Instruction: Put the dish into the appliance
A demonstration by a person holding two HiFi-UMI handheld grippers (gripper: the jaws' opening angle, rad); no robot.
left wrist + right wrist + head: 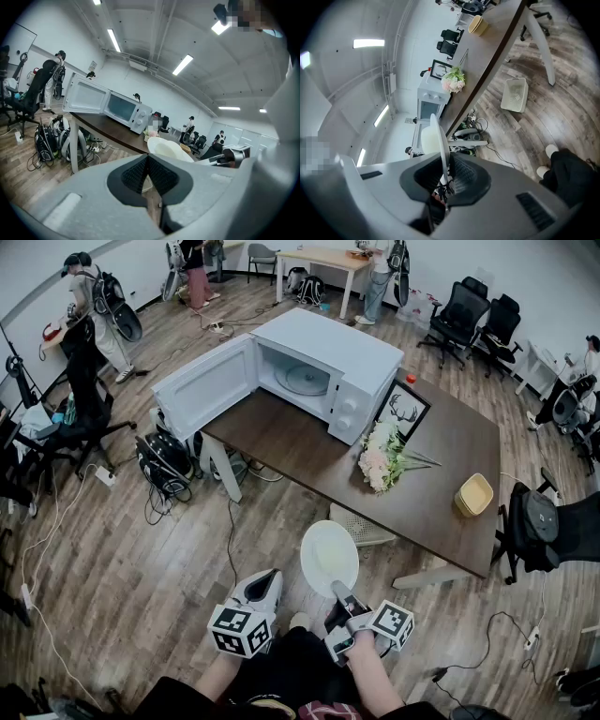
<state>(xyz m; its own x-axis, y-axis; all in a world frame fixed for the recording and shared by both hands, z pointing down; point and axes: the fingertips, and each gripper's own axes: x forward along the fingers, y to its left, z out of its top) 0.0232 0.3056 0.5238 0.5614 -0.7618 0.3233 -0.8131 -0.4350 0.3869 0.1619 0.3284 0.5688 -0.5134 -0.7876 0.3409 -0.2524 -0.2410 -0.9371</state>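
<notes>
A white dish [329,557] is held out in front of me over the wooden floor, with my right gripper [340,590] shut on its near rim. In the right gripper view the dish [439,137] stands edge-on between the pads. The white microwave [319,371] sits on the far end of the dark table [441,474], its door [202,385] swung wide to the left and the glass turntable [305,381] visible inside. My left gripper [265,581] hangs beside the dish, shut on nothing; its pads [137,174] touch. The left gripper view also shows the dish [166,151] and the microwave [123,110].
On the table stand a flower bunch [382,457], a framed deer picture [403,412] and a yellow bowl [473,494]. A white basket [364,528] sits under the table's near edge. Bags and cables [164,463] lie left of the table; office chairs [539,521] stand around it, and people are at the back.
</notes>
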